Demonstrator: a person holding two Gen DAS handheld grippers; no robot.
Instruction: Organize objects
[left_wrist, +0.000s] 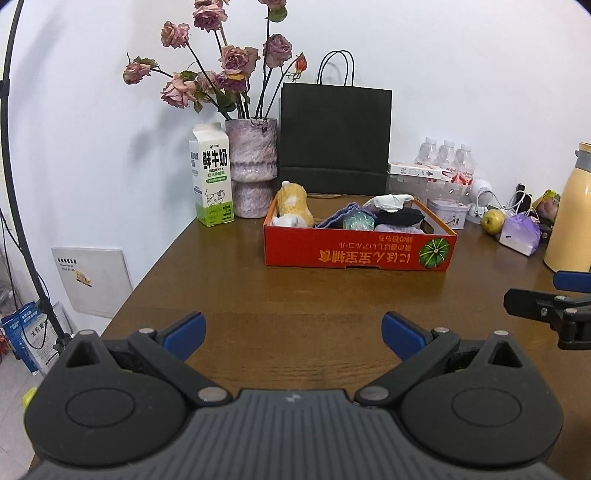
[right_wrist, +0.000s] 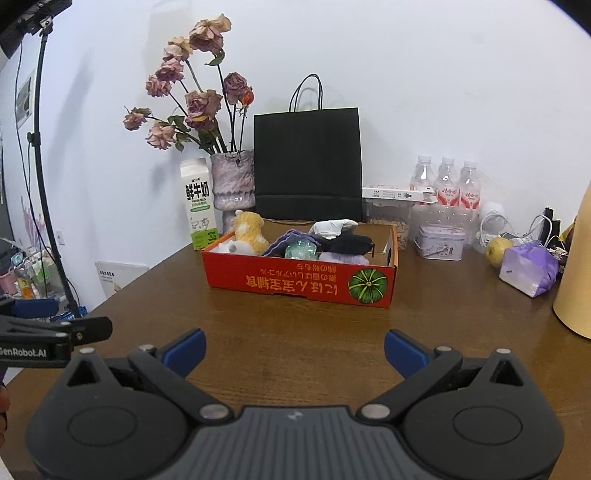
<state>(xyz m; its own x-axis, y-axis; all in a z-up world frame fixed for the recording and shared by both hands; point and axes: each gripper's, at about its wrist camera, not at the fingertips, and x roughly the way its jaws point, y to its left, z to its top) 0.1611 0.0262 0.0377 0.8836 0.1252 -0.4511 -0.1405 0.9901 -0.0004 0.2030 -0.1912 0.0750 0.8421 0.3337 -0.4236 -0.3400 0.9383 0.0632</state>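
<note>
A red cardboard box (left_wrist: 354, 251) (right_wrist: 295, 282) rests on the brown wooden table (left_wrist: 295, 299) (right_wrist: 295, 325). Inside lie a yellow plush toy (left_wrist: 293, 203) (right_wrist: 250, 230), a purple cloth (left_wrist: 341, 214) (right_wrist: 284, 240), a greenish crinkly item (left_wrist: 356, 221) (right_wrist: 300, 249), a black pouch (left_wrist: 400, 216) (right_wrist: 351, 242) and a white item (left_wrist: 388, 201) (right_wrist: 332, 226). My left gripper (left_wrist: 293, 334) is open over bare table, well short of the box. My right gripper (right_wrist: 294, 350) is open too, nothing between its blue fingers. Each gripper shows at the other view's edge.
Along the wall stand a milk carton (left_wrist: 211, 175) (right_wrist: 197, 205), a vase of dried roses (left_wrist: 251, 166) (right_wrist: 233, 184), a black paper bag (left_wrist: 335, 136) (right_wrist: 307, 162) and water bottles (right_wrist: 447, 184). A tin (right_wrist: 439, 243), pear (right_wrist: 496, 251), purple pack (right_wrist: 528, 269) and yellow jug (left_wrist: 570, 210) sit right.
</note>
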